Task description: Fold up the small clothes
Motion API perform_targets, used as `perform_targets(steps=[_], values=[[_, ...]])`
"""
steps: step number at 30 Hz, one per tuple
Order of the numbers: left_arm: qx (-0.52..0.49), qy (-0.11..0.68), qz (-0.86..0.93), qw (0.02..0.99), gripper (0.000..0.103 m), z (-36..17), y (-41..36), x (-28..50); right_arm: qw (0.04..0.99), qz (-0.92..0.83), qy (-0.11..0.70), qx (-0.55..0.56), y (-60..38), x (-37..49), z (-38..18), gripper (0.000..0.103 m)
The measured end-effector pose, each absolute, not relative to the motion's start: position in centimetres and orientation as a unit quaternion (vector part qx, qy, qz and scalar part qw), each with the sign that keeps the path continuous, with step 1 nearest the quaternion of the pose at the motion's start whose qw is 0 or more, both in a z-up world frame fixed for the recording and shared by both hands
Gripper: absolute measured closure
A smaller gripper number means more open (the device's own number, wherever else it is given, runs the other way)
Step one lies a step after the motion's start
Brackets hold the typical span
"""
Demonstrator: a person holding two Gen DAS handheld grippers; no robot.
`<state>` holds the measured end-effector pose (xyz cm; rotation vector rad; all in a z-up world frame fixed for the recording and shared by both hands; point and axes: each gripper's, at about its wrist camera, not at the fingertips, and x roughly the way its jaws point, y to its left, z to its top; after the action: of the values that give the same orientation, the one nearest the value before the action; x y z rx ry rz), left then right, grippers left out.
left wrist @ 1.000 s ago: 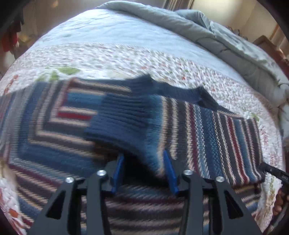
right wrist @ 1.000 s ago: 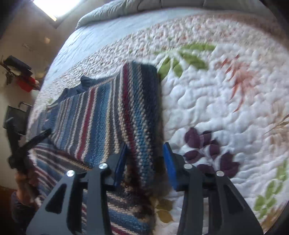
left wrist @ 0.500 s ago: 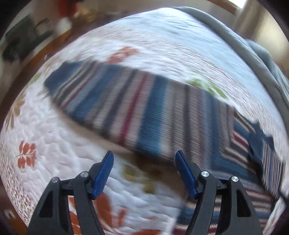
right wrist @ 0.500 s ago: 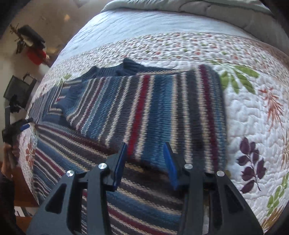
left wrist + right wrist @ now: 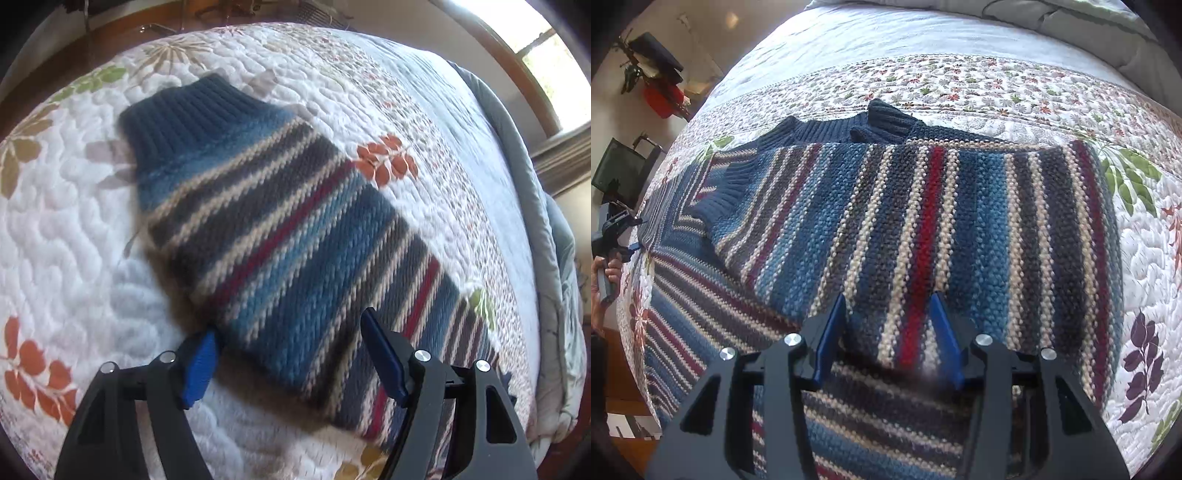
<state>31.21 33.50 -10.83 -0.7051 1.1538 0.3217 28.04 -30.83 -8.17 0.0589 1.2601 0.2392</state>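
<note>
A striped knit sweater [image 5: 923, 221] in blue, grey, cream and red lies flat on the quilted bed [image 5: 1145, 258]. One sleeve is folded across its body, its navy cuff [image 5: 727, 192] towards the left. My right gripper [image 5: 886, 314] hovers over the near edge of that folded sleeve. Its jaws are opening, and the pads stand apart from the knit. In the left wrist view the other sleeve [image 5: 295, 240] stretches out over the quilt, ending in a navy ribbed cuff [image 5: 192, 114]. My left gripper [image 5: 291, 350] is open and straddles the sleeve's near edge without pressing it.
The left gripper [image 5: 613, 229] and the hand [image 5: 605, 273] holding it show at the bed's left edge. A grey duvet [image 5: 546, 221] is bunched along the far side. A wooden floor and furniture [image 5: 653, 74] lie beyond the bed.
The left gripper let go of the navy cuff, widened and swung over to the outstretched sleeve. The right gripper carried its sleeve fold across the body, and its jaws have spread.
</note>
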Motion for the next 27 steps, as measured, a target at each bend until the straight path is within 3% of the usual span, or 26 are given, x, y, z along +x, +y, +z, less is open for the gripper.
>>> perform_targets(steps=[1,3,6,14,23,27], values=[[-0.325,0.526,0.149,0.771,0.037,-10.7,33.5,31.3,0.802,0.111,0.587,0.026,-30.7,28.2,-8.3,0.053],[-0.321,0.52,0.15,0.777,0.071,-10.7,33.4,31.7,0.803,0.11,0.585,0.025,-30.6,28.3,-8.4,0.051],[-0.339,0.508,0.136,0.78,0.087,-10.6,33.3,31.8,0.804,0.111,0.584,0.023,-30.5,28.5,-8.6,0.05],[-0.267,0.443,0.094,0.85,0.09,-5.1,25.5,30.5,0.803,0.122,0.582,0.046,-31.5,27.8,-8.3,0.051],[-0.124,0.391,-0.069,0.909,0.09,2.4,6.4,29.4,0.802,0.134,0.58,0.052,-32.2,26.5,-7.6,0.051],[-0.08,0.405,-0.147,0.899,0.09,2.0,-2.5,28.6,0.802,0.135,0.578,0.061,-32.7,26.4,-7.2,0.051]])
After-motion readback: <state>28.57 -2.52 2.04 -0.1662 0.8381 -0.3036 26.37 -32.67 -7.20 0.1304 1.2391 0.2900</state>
